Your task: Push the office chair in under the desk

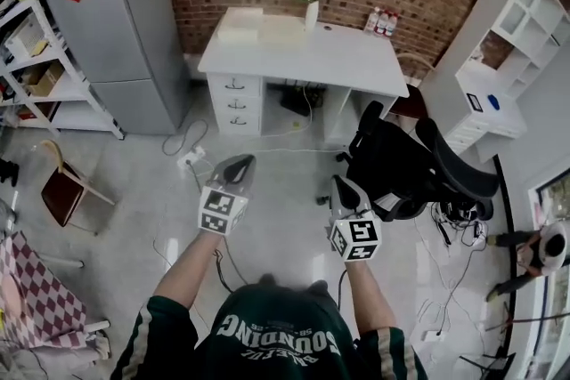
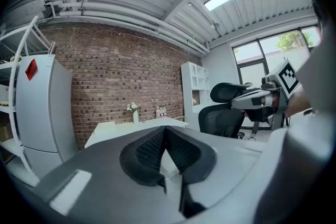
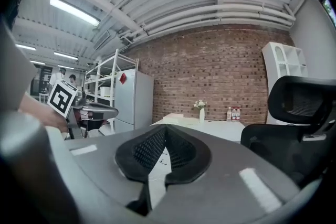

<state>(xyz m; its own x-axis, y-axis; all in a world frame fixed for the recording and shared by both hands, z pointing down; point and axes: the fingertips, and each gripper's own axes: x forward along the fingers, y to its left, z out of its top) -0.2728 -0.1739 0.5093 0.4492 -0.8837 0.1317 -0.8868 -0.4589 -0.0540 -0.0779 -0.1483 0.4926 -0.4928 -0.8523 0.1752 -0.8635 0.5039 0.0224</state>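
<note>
Bright ceiling striplights; edges warped.

White counter (image 1: 347, 58) sits against the brick wall, with drawers down its left side. On top there's a white vase of flowers (image 1: 311, 12) at the back edge, a cluster of small bottles (image 1: 381, 20) at the far right corner and pale flat boxes (image 1: 258, 27) on the left end. Down on the grey floor (image 1: 285, 182), the black office chair (image 1: 410, 169) stands just off the counter's right front corner, not tucked under it. A white power strip (image 1: 190, 158) lies in front of the drawers, cables trailing. A grey fridge (image 1: 125, 31) stands left of the counter, a wooden chair with a red seat (image 1: 62, 191) further left. Loose cables (image 1: 454, 227) tangle beside the office chair's base.
</note>
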